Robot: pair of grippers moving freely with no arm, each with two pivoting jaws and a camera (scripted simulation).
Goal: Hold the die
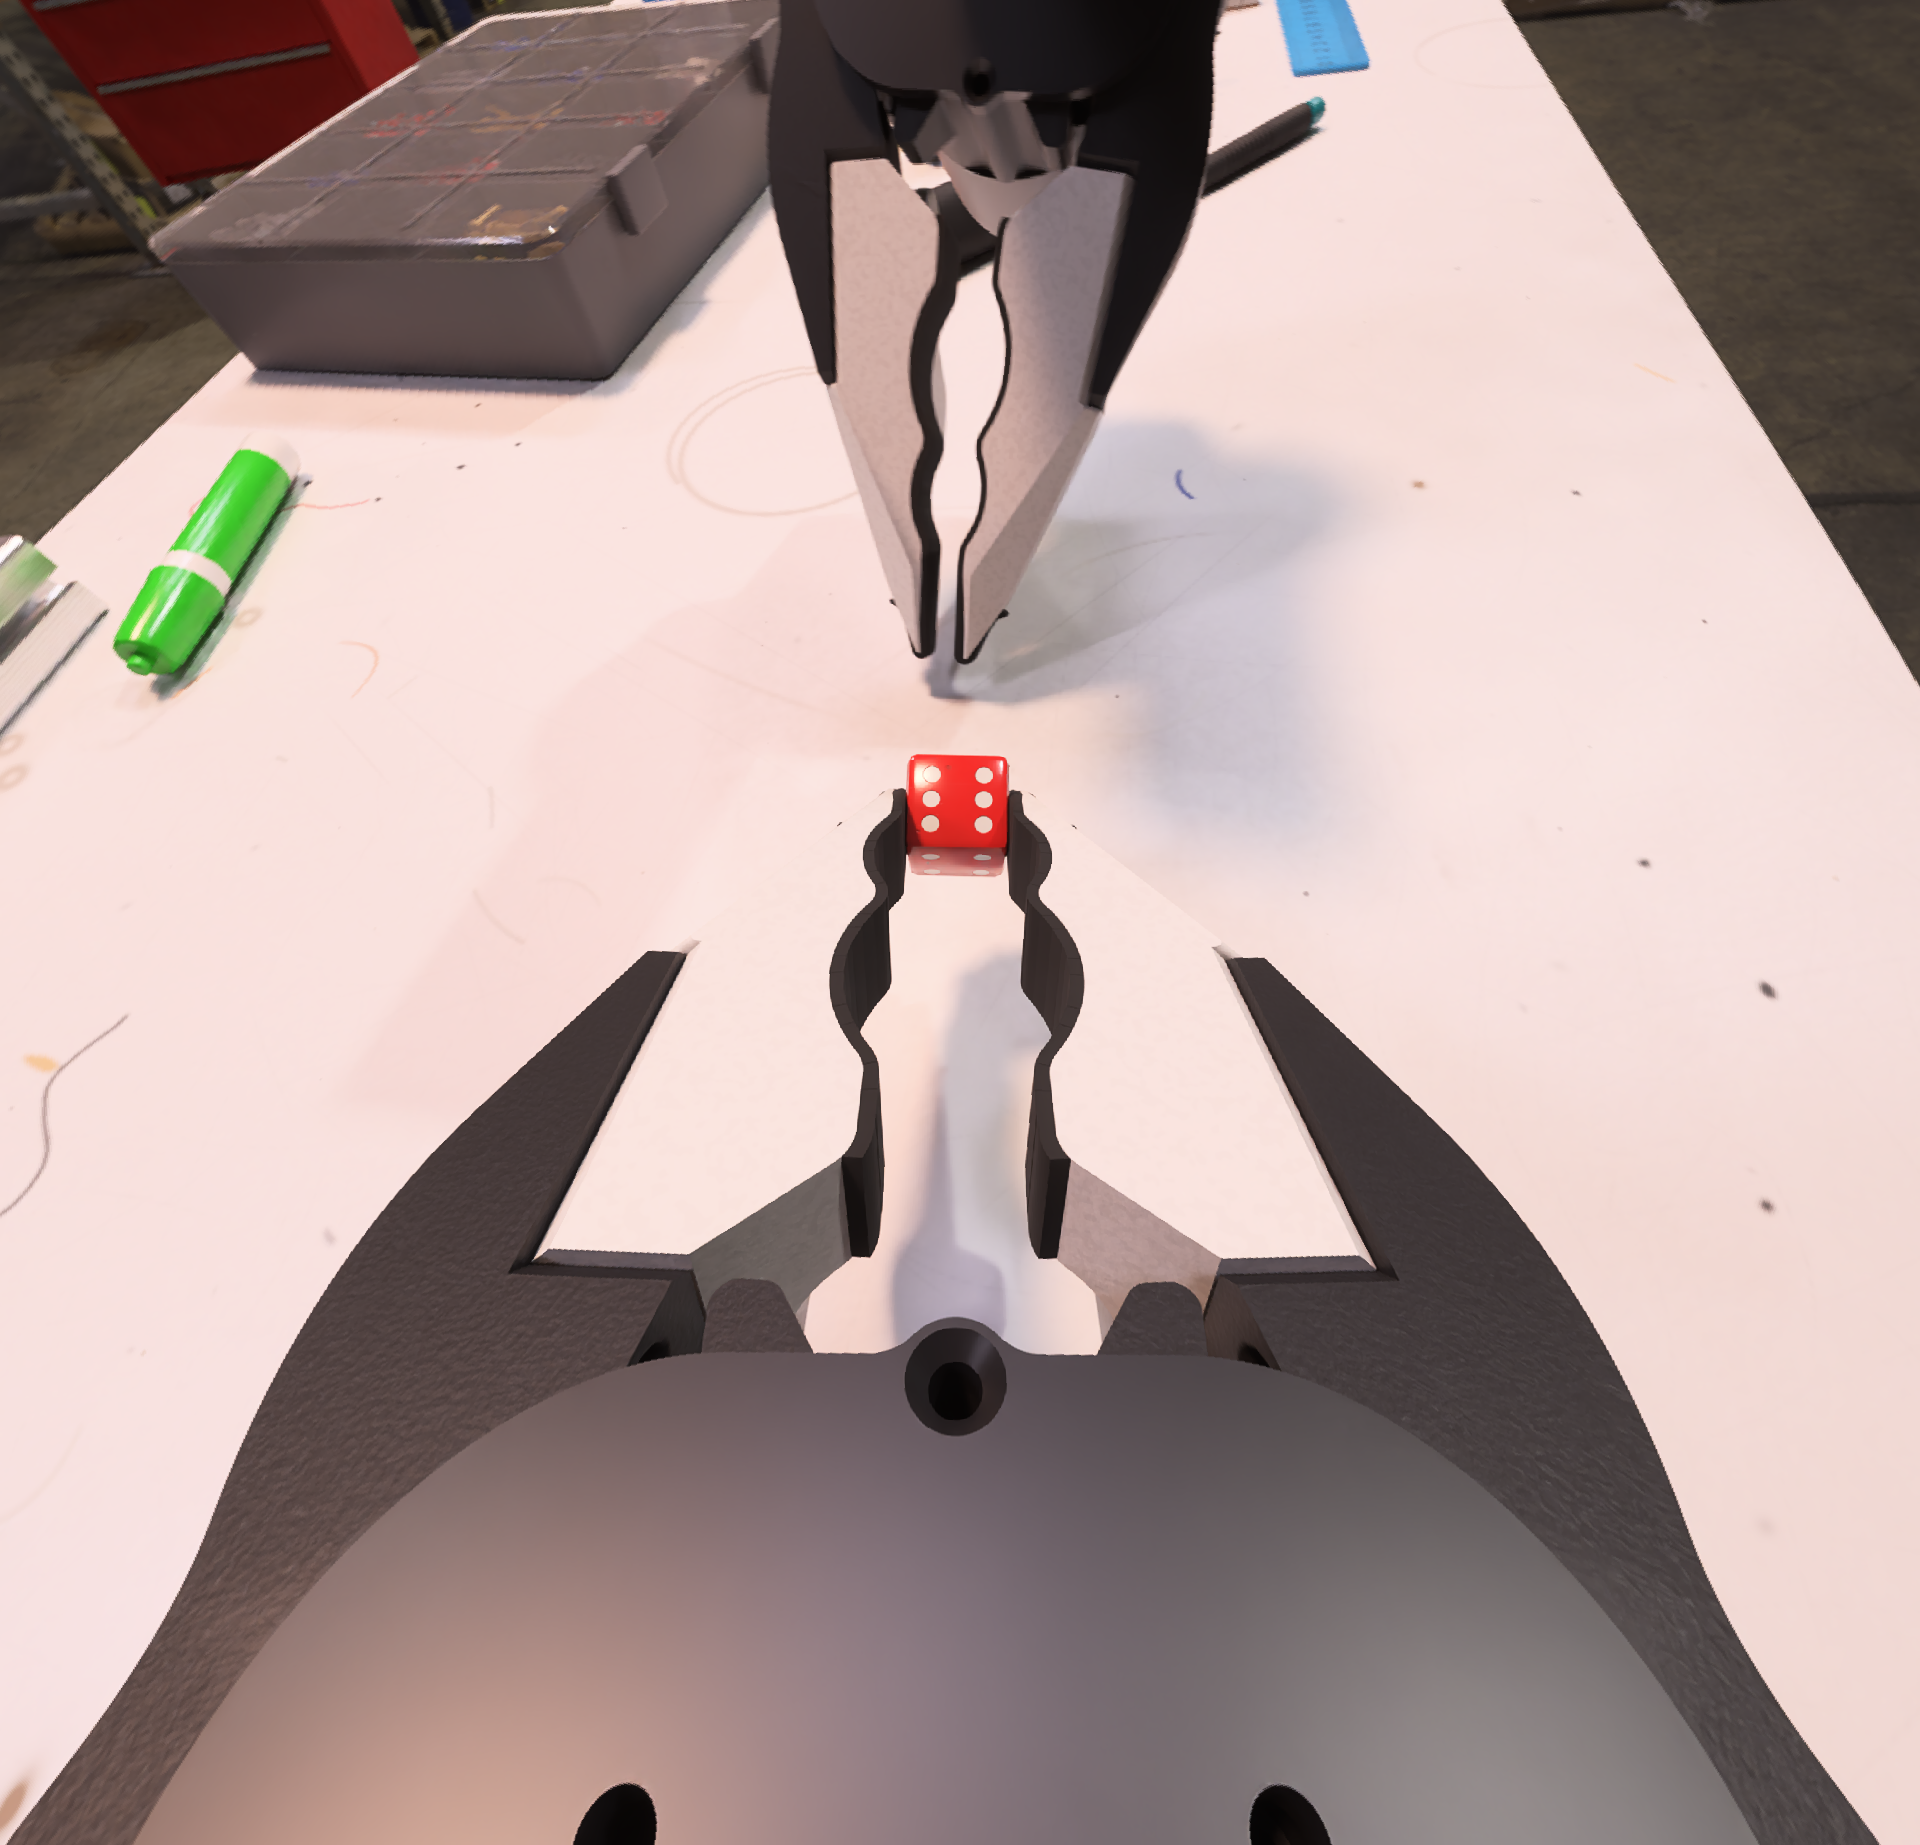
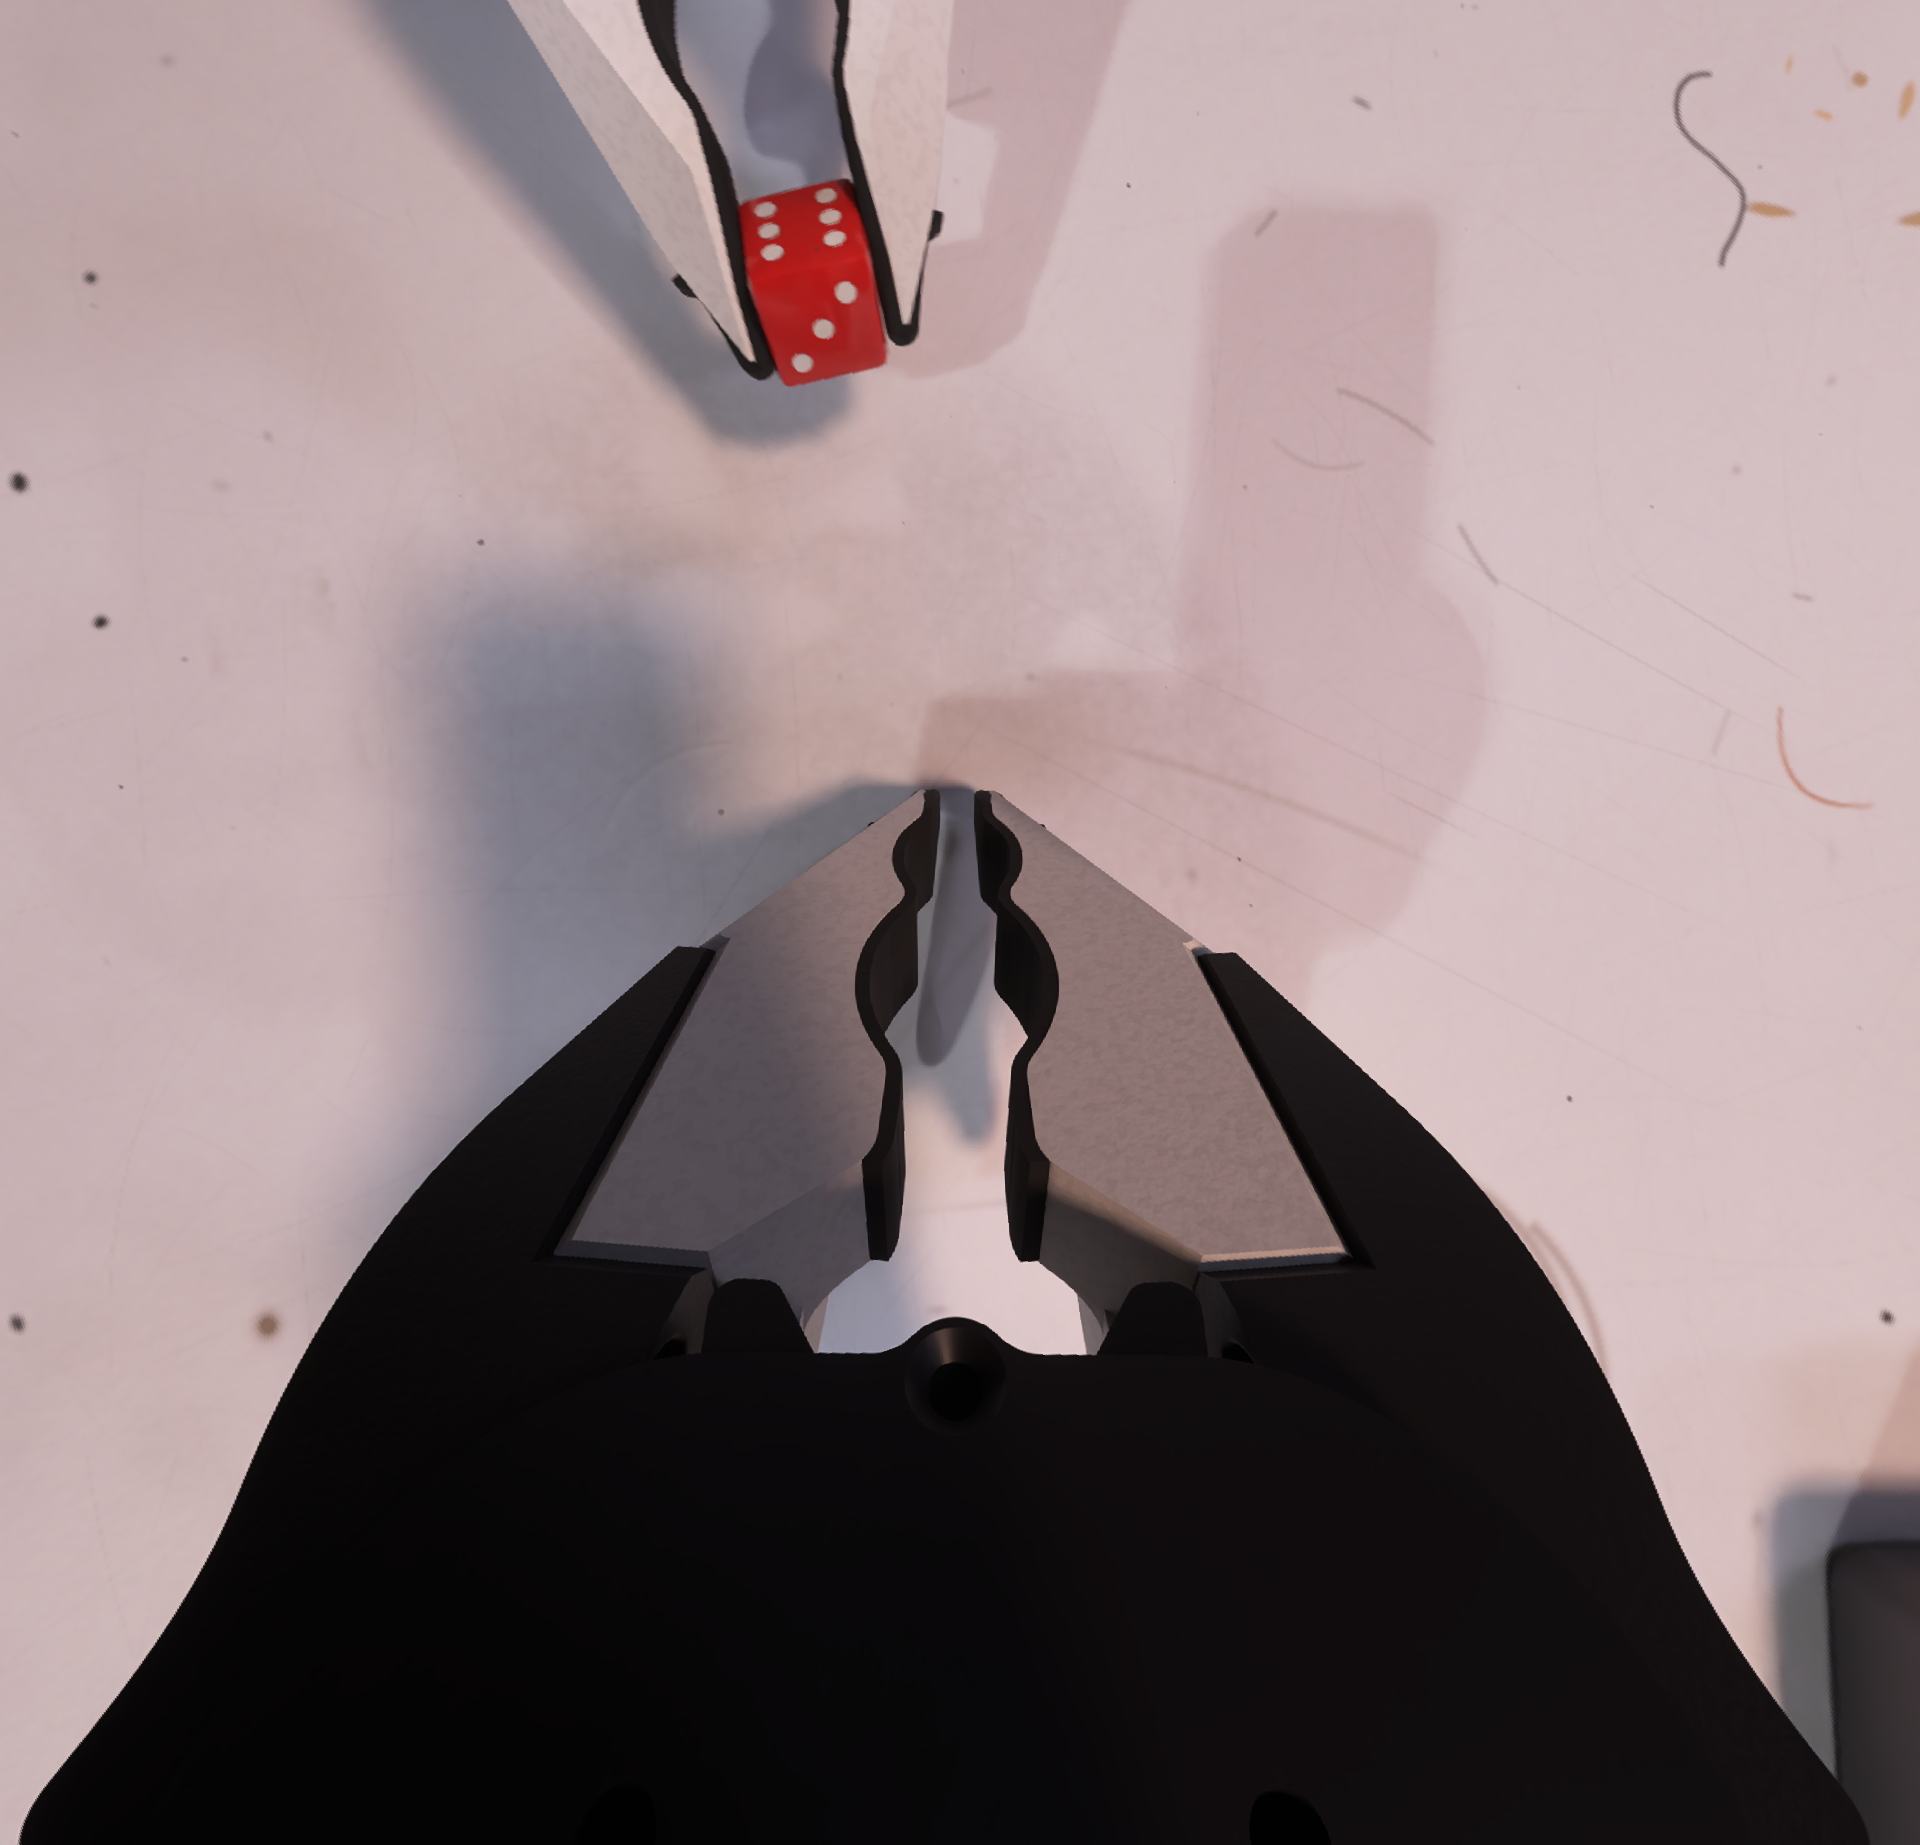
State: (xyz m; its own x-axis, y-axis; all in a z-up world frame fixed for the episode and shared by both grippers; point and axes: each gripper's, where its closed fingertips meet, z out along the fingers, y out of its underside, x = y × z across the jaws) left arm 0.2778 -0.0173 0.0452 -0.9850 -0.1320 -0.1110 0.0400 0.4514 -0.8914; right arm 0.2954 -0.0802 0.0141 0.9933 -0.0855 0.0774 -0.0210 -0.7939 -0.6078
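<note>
On the far left of the white counter [image 1: 1455, 756] lies a green marker [image 1: 203, 564], with a grey lidded box [image 1: 468, 226] behind it; neither plays a part. At the middle, the left gripper [image 1: 957, 808] has its fingers pinching the red die [image 1: 957, 801] at the very tips, the six face up. Whether the die rests on the counter or sits just above it, I cannot tell. Just beyond, the right gripper [image 2: 956, 798] points down with fingers nearly pressed together, holding nothing. The grasp looks made; the next move probably calls for steady pressure, as the tip hold is shallow.
</note>
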